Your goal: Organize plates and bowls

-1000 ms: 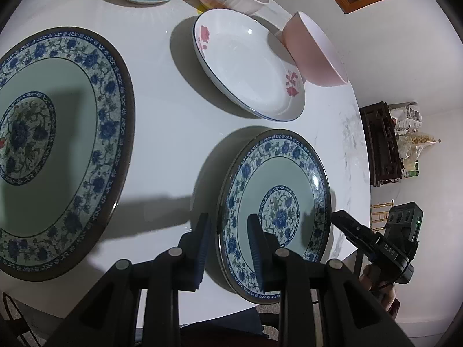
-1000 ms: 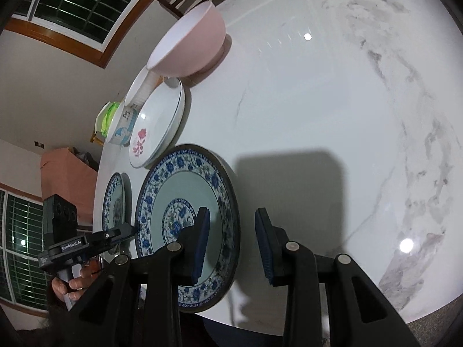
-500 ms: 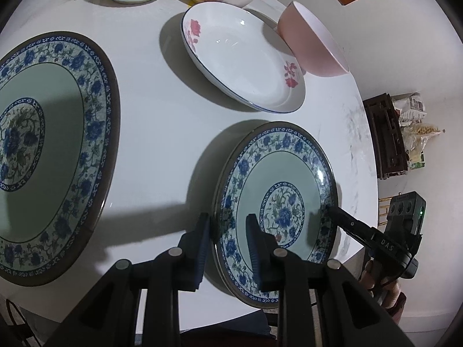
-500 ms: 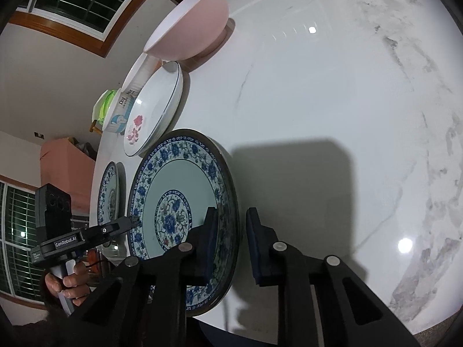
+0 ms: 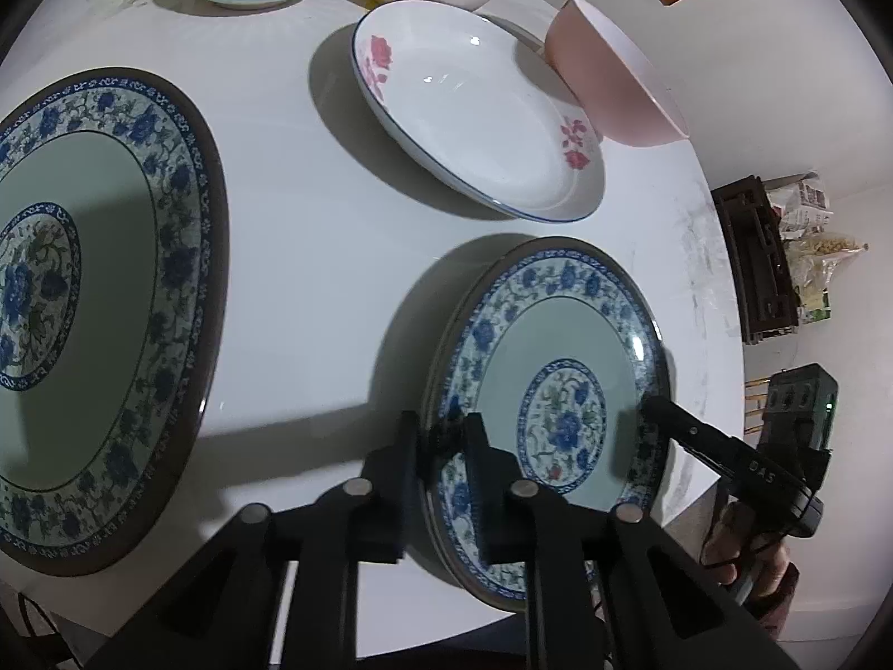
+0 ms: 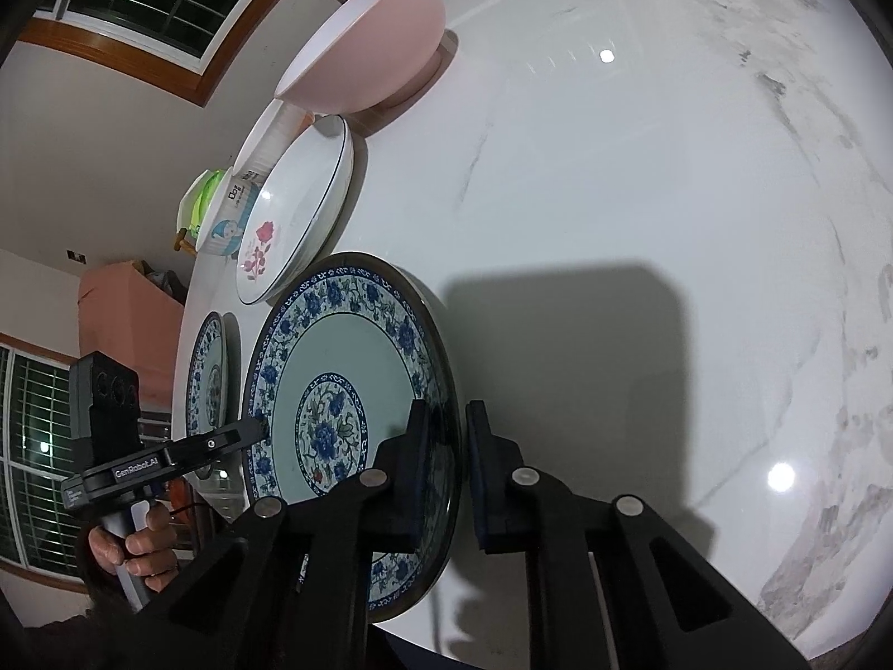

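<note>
Here the small blue-patterned plate [image 5: 563, 391] lies flat at the table [image 5: 312, 257] edge, its opposite rims between the narrowed fingers of the left gripper [image 5: 443, 438] and right gripper [image 6: 446, 435], seemingly pinched, contact unclear.

Both wrist views sit close over the table edge, facing each other across the shared small plate [image 5: 563, 391] [image 6: 346, 419].

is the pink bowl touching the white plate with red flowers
Cannot tell. In the left wrist view the pink bowl overlaps the white flowered plate's far rim with no visible gap, but no contact point shows plainly either.
</note>
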`<state>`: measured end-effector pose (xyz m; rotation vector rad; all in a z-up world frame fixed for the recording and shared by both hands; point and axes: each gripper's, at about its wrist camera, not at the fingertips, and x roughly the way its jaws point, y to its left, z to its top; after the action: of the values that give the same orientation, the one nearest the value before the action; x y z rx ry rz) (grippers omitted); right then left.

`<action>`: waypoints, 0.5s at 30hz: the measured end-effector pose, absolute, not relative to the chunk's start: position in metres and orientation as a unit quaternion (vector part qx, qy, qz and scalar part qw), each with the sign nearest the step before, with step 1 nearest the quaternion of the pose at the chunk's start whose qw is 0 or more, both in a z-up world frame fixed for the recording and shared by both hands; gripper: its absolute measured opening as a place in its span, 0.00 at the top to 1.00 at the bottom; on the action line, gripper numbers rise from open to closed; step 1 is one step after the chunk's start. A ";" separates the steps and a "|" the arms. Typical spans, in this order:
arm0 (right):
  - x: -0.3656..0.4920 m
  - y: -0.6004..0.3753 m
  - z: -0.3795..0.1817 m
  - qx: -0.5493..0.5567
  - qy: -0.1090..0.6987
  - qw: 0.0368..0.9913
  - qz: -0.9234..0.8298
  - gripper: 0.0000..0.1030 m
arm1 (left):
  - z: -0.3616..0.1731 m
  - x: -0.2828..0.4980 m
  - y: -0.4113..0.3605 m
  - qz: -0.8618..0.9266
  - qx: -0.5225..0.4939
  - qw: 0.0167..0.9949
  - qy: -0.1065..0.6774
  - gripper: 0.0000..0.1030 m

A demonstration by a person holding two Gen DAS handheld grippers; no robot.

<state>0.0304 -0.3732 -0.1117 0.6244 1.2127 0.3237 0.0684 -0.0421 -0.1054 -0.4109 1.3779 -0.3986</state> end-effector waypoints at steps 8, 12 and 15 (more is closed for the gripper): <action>0.029 -0.370 -0.111 0.284 0.558 0.766 0.145 0.87 | -0.103 0.066 -0.041 -0.184 -0.172 0.743 0.620 0.86; 0.027 -0.368 -0.109 0.283 0.557 0.767 0.146 0.88 | -0.101 0.065 -0.038 -0.183 -0.174 0.744 0.618 0.86; 0.024 -0.365 -0.107 0.281 0.556 0.768 0.146 0.88 | -0.098 0.062 -0.037 -0.186 -0.168 0.748 0.614 0.86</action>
<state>0.0240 -0.3654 -0.1071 0.6105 1.2067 0.3174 0.0619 -0.0373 -0.0983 -0.3667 1.3427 -0.4070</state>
